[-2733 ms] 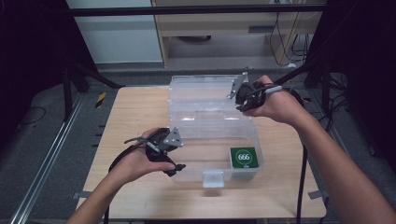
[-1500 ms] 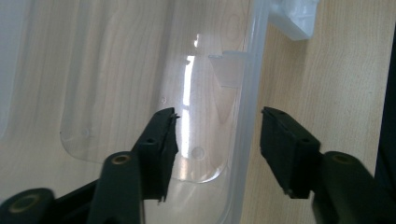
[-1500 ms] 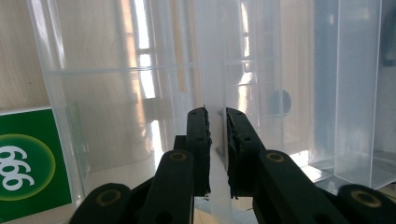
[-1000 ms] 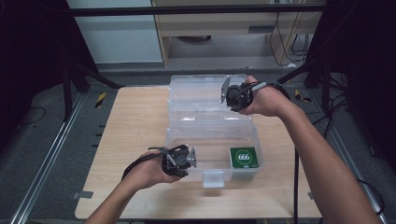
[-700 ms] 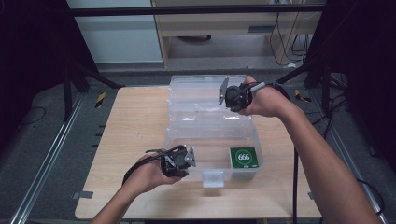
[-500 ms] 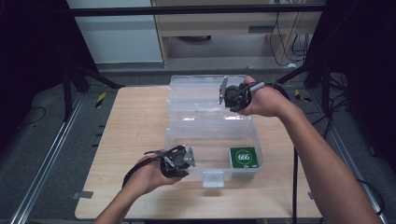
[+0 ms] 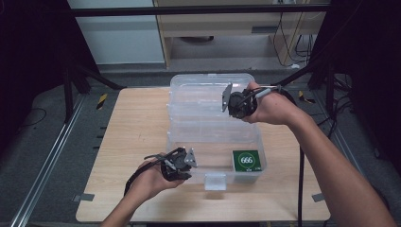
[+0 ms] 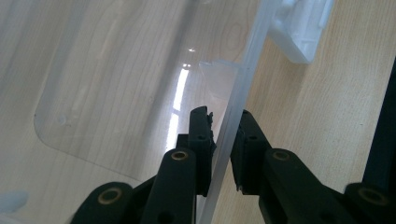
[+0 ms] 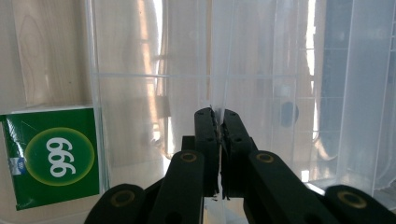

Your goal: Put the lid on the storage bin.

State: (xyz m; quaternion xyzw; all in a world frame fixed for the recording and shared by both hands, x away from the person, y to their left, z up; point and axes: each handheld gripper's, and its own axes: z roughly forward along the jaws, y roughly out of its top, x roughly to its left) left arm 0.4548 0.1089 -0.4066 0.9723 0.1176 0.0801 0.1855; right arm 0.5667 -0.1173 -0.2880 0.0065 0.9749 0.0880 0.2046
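Observation:
A clear plastic box (image 7: 215,142) sits on the wooden table (image 7: 132,132), its clear lid (image 7: 198,94) swung open toward the back. A green card marked 666 (image 7: 246,160) lies in the box's front right corner and appears again as the green card (image 9: 53,156). My left gripper (image 7: 187,163) is at the box's front left corner. Its jaws straddle the front wall (image 8: 233,102) and close on it at my left gripper (image 8: 223,126). My right gripper (image 7: 227,101) is up at the lid, shut on the lid's thin clear edge (image 9: 219,56) at my right gripper (image 9: 217,116).
A white latch (image 7: 215,181) hangs at the middle of the box's front, seen as the white latch (image 8: 303,28) beyond my left jaws. Bare tabletop lies left of the box. Dark frame legs, cables and a floor rail surround the table.
My left hand came in from beside the box to its front left corner and set its jaws over the wall. My right hand shifted slightly left along the lid. Over the last second both stayed put.

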